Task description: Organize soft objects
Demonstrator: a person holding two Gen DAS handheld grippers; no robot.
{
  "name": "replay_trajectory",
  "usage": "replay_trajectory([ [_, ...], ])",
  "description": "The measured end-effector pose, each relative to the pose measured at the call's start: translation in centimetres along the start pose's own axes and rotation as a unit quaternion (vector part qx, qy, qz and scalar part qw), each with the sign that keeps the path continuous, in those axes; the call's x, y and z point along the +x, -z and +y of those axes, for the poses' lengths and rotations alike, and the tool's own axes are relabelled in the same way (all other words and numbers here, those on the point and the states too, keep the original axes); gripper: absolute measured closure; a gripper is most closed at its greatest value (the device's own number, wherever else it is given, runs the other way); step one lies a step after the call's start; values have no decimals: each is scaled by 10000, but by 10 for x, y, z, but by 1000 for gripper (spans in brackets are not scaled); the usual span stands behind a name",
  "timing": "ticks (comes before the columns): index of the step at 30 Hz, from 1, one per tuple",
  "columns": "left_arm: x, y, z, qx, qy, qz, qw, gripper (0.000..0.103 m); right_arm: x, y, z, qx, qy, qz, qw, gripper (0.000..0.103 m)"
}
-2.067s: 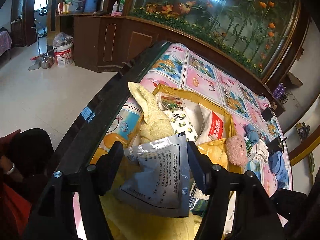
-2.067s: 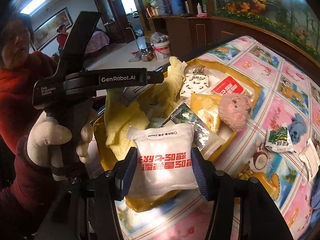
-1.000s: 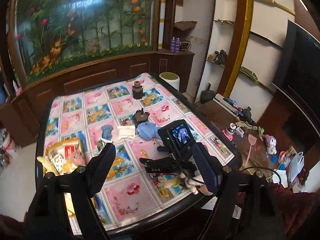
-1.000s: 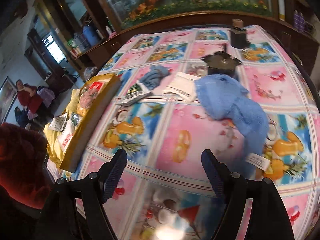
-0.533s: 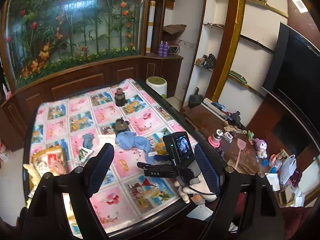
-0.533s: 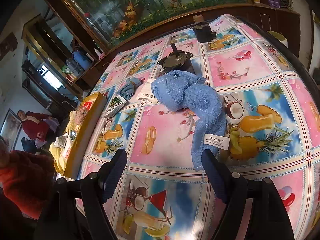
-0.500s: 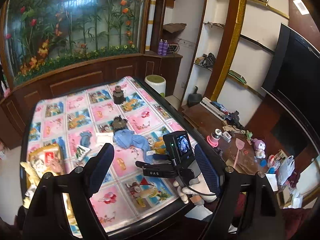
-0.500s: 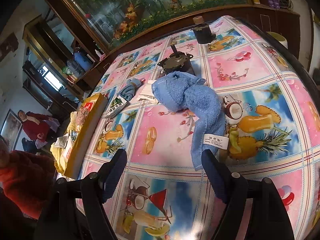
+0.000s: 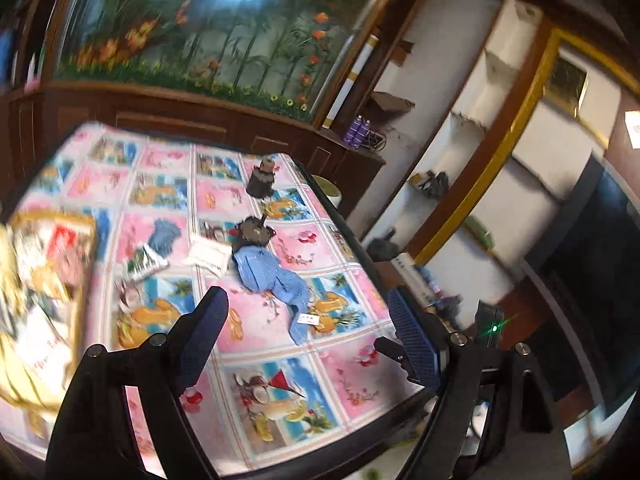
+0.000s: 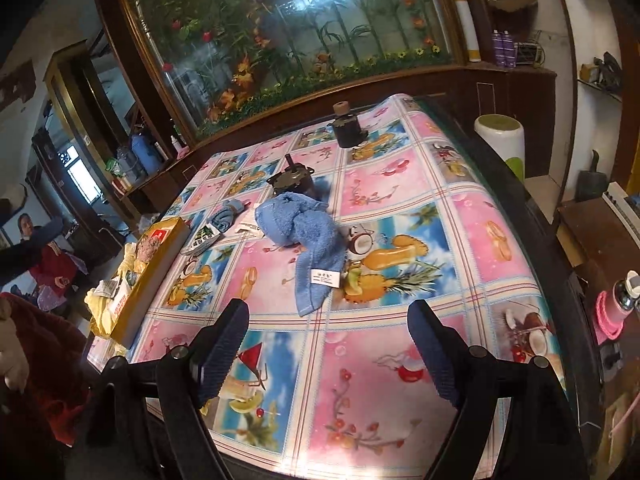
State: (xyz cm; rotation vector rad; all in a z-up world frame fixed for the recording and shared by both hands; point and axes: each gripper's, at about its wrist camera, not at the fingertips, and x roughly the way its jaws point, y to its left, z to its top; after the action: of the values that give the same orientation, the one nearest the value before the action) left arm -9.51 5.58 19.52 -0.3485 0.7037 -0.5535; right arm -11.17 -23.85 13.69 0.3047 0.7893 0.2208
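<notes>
A blue towel (image 9: 276, 278) (image 10: 310, 236) with a white label lies crumpled in the middle of the patterned tablecloth. A yellow box (image 9: 86, 276) (image 10: 154, 276) at the left edge holds snack packets, a pink plush and yellow cloth. A small blue cloth (image 9: 164, 236) (image 10: 228, 214), a green-and-white packet (image 9: 144, 266) (image 10: 202, 238) and a white packet (image 9: 208, 256) lie between box and towel. My left gripper (image 9: 308, 334) is open and empty, above the table's near side. My right gripper (image 10: 330, 338) is open and empty too, a little short of the towel.
Two dark metal motor-like parts (image 10: 292, 182) (image 10: 348, 128) stand beyond the towel. The table's dark rim (image 10: 516, 184) runs along the right. A fish tank (image 10: 304, 28) backs the far side. A person in red (image 10: 48, 264) stands at the far left.
Both grippers let go of their packets at the box and swung away over the table. Both now face the blue towel, the left one closer and lower than half a second ago.
</notes>
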Motion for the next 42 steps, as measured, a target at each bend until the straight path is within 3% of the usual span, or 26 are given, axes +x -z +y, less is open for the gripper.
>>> replay_trajectory([
  [2, 0, -4, 24, -303, 220, 68, 9993, 20, -1, 1, -7, 79, 42, 10, 10000, 19],
  [3, -1, -6, 36, -332, 133, 10, 9994, 20, 2, 1, -10, 111, 58, 22, 9999, 18],
  [5, -1, -9, 53, -325, -345, -119, 9988, 20, 11, 0, -14, 149, 74, 70, 9998, 18],
  [7, 3, -11, 72, -435, -578, -108, 9973, 20, 26, -2, -15, 188, 26, 160, 9997, 18],
  [10, 23, -13, 100, -599, -1100, 127, 9920, 20, 56, -7, -11, 141, -112, 357, 9992, 18],
  [14, 68, -12, 127, -622, -1435, 630, 9857, 20, 93, -17, 5, -20, -370, 544, 9978, 18],
  [23, 183, -18, 147, 307, -2321, 1210, 9646, 21, 112, -31, 27, -253, -741, 591, 9952, 18],
  [27, 201, -23, 163, 377, -2410, 1295, 9611, 24, 119, -35, 33, -314, -795, 702, 9939, 18],
  [29, 209, -22, 170, 391, -2388, 1458, 9593, 43, 123, -40, 37, -323, -818, 729, 9935, 18],
  [30, 210, -22, 170, 453, -2402, 1442, 9589, 46, 125, -44, 39, -318, -841, 738, 9932, 18],
  [32, 208, -22, 171, 434, -2326, 1438, 9609, 71, 127, -54, 48, -301, -968, 733, 9921, 18],
  [38, 183, -12, 173, 44, -2097, 1324, 9687, 72, 142, -94, 101, -504, -1472, 838, 9843, 19],
  [42, 157, 3, 168, -323, -1783, 1203, 9761, 72, 182, -116, 151, -855, -1450, 1124, 9793, 19],
])
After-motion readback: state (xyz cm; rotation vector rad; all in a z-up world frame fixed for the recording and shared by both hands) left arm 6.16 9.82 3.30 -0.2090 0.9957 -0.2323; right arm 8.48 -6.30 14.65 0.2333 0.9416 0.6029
